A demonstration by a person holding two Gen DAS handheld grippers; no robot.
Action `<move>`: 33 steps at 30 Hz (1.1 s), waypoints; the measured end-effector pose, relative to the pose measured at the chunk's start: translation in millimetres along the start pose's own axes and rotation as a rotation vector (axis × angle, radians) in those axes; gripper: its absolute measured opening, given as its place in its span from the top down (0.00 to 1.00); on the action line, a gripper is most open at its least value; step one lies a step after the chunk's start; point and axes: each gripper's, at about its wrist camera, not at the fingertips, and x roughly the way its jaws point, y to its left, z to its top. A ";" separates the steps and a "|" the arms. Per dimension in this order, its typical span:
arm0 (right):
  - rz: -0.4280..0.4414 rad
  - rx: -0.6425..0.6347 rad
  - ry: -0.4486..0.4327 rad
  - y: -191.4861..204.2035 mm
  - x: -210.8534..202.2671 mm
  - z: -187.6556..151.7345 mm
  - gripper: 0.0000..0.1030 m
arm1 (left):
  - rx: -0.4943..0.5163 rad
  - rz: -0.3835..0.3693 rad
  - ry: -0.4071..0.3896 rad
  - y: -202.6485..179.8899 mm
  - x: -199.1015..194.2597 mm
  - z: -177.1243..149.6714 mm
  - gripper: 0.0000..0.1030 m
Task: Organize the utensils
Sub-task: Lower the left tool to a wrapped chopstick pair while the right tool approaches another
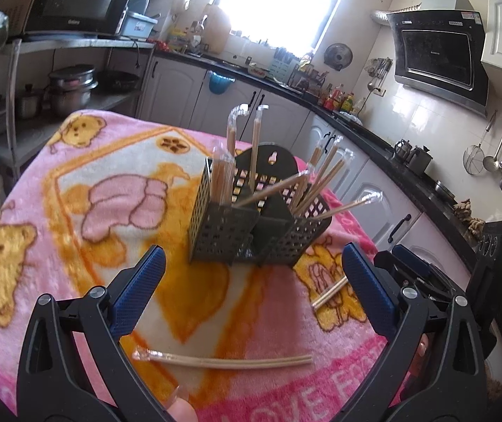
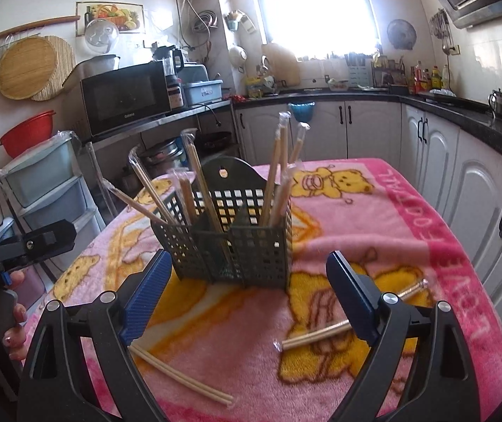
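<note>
A dark perforated utensil holder (image 1: 229,235) (image 2: 236,249) stands on the pink blanket with several wrapped chopstick pairs leaning in its compartments. One loose pair of chopsticks (image 1: 222,360) (image 2: 180,374) lies flat on the blanket, low between my left gripper's fingers. A second wrapped pair (image 1: 330,292) (image 2: 316,336) lies to the right, partly behind my right gripper's right finger. My left gripper (image 1: 253,256) is open and empty, a short way in front of the holder. My right gripper (image 2: 248,258) is also open and empty, facing the holder.
The pink bear-print blanket (image 2: 374,225) covers the table. White cabinets and a dark counter (image 2: 462,112) run along the right and back. A shelf with a microwave (image 2: 127,98) and plastic drawers (image 2: 46,190) stands left. A hand (image 2: 13,320) holds the left gripper's handle.
</note>
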 end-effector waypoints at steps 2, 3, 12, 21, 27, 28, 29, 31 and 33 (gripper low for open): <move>-0.001 -0.002 0.006 -0.3 -0.1 -2.7 0.16 | -0.010 0.006 0.008 2.5 0.9 -5.0 0.10; -0.001 -0.002 0.009 -0.9 -0.3 -4.4 0.16 | -0.014 0.006 0.012 3.1 1.4 -7.0 0.10; 0.021 -0.014 0.053 1.4 0.3 -18.4 0.16 | -0.047 0.017 0.057 12.9 5.8 -29.1 0.10; 0.032 -0.031 0.091 3.6 4.9 -30.2 0.16 | -0.095 0.034 0.108 25.1 10.0 -51.5 0.10; 0.024 -0.024 0.107 -0.8 6.7 -35.1 0.16 | -0.114 0.056 0.144 33.5 12.2 -67.2 0.10; 0.022 -0.022 0.110 -2.1 7.3 -35.8 0.16 | -0.120 0.059 0.151 35.2 12.5 -69.9 0.10; 0.020 -0.020 0.112 -3.2 7.5 -36.6 0.16 | -0.124 0.060 0.156 36.5 13.1 -72.1 0.10; 0.015 -0.017 0.118 -5.8 8.2 -38.2 0.16 | -0.134 0.066 0.170 40.4 14.3 -77.9 0.10; 0.011 -0.011 0.122 -9.3 8.7 -39.7 0.16 | -0.147 0.066 0.184 43.6 15.4 -82.8 0.10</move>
